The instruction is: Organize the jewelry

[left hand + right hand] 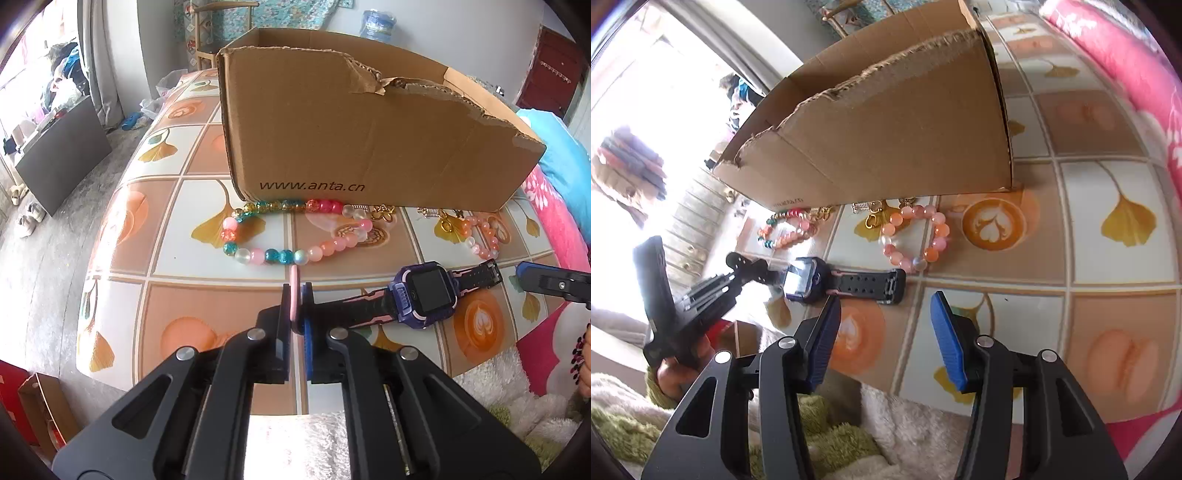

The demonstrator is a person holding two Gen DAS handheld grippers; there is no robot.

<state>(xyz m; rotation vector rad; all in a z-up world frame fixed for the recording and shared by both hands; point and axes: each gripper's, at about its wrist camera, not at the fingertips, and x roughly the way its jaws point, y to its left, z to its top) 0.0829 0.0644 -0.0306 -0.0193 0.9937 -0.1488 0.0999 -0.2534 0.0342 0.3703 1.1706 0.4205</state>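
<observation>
A purple smartwatch with a black and pink strap lies on the tiled tabletop. My left gripper is shut on the end of its strap. A multicoloured bead bracelet lies just beyond it, against the cardboard box. To the right lies a pink-orange bead bracelet. Small gold pieces sit at the foot of the box. My right gripper hangs open over the table's near edge with nothing between its blue pads.
The box has a torn front wall and fills the back of the table. A pink patterned cloth lies at the right. White and green fluffy fabric lies below the near edge. A hand holds the left gripper.
</observation>
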